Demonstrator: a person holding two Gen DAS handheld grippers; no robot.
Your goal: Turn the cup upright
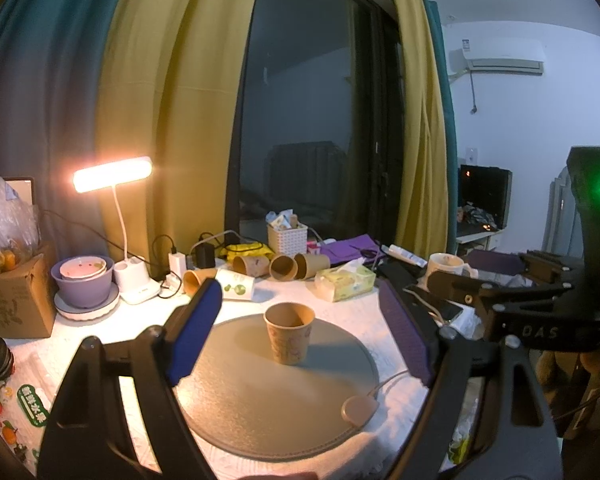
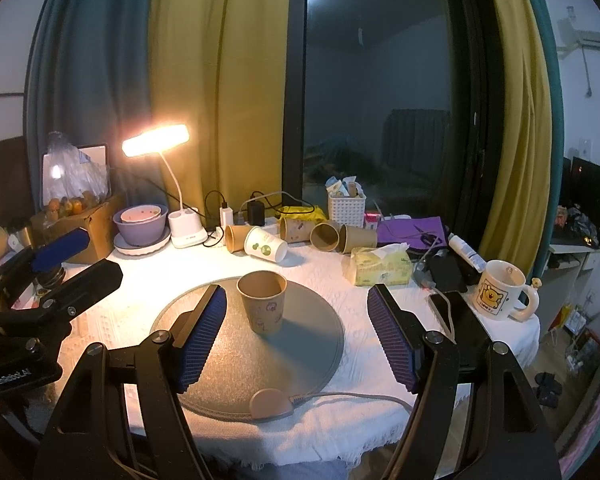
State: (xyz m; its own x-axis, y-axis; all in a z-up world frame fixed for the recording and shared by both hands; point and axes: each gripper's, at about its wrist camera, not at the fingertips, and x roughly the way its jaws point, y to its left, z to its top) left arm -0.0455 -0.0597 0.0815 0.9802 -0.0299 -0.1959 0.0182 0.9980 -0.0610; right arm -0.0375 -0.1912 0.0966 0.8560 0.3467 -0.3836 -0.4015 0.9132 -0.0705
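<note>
A brown paper cup [image 1: 289, 333] stands upright, mouth up, on the round grey mat [image 1: 260, 400]; it also shows in the right wrist view [image 2: 263, 302] on the mat [image 2: 300, 344]. My left gripper [image 1: 300, 312] is open and empty, its blue-padded fingers either side of the cup and a little short of it. My right gripper [image 2: 296, 312] is open and empty, with the cup between its fingers nearer the left pad [image 2: 204, 332]. The right gripper's body also shows at the right of the left wrist view [image 1: 512, 304].
Several paper cups [image 2: 300, 234] lie on their sides at the back, next to a tissue pack [image 2: 380, 266], a white basket [image 2: 346, 208], a lit desk lamp [image 2: 156, 140] and purple bowls [image 2: 140, 220]. A mug [image 2: 500, 290] and a phone [image 2: 452, 312] sit right. A cable puck [image 2: 270, 402] rests on the mat's front edge.
</note>
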